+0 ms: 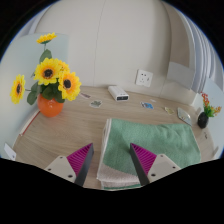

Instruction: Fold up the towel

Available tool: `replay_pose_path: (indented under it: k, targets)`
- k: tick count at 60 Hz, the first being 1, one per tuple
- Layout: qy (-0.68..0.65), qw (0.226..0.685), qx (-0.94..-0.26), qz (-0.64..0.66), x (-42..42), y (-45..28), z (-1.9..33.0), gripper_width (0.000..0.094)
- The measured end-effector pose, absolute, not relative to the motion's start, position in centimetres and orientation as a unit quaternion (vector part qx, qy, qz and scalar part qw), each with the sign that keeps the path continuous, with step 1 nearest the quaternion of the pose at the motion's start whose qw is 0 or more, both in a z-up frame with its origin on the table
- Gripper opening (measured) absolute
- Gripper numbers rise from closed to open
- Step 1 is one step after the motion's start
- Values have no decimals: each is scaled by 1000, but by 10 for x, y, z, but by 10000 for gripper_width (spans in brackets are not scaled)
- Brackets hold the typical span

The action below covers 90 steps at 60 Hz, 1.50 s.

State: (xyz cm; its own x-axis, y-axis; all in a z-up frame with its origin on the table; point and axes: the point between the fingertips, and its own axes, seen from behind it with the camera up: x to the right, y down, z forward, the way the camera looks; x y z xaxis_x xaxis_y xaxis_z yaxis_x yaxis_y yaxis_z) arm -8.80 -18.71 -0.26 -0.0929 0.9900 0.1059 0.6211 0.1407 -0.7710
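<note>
Home room, wooden table (90, 125), potted sunflowers (48, 82), wall socket (145, 77), plain white walls (110, 40)

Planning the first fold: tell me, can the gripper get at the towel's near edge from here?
Probably yes. The green towel lies flat just ahead of the open gripper, and nothing lies between them.

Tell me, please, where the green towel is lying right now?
The green fabric towel lies flat on the wooden table, just ahead of the open jaws, right of the orange sunflower vase.
</note>
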Motion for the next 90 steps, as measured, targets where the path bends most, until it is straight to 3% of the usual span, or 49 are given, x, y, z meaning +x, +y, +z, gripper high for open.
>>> replay_pose_path:
  k: [3,4,8,14,16,21,26,34,38,42,45,52,64,71,77,80,83,89,90]
  targets:
    - [-682,316,-595,286,-90,-187,-6,656]
    - [-681,316,-597,283,-91,-185,-7,579]
    - [-679,342,-600,248,-105,-160,-9,109]
    - [-694,351,-588,223,-89,-163,-8,38]
    - [-692,342,-595,224,-89,-168,-6,37]
    - [-680,271,-630,260,-74,-191,3,36]
    - [-651,221,-652,319,-67,-210,42,35]
    - [-611,206,-667,372,-64,-183,121,35]
    - [-601,206,-675,376,-65,-153,142,35]
    - [-598,235,-674,365,-70,-109,151,36]
    - [-595,257,-675,351,-72,-75,150,35]
    - [-588,263,-692,326,-79,-10,130,35]
    - [-611,291,-693,249,-85,73,56,36]
    - [-630,312,-681,204,-87,108,21,46]
    - [-651,330,-657,189,-88,117,15,55]
    - [-657,332,-649,192,-89,115,17,126]
    - [-665,337,-637,194,-90,114,20,267]
    - [-659,372,-633,168,-88,133,40,869]
    - [-657,377,-632,167,-88,135,45,850]
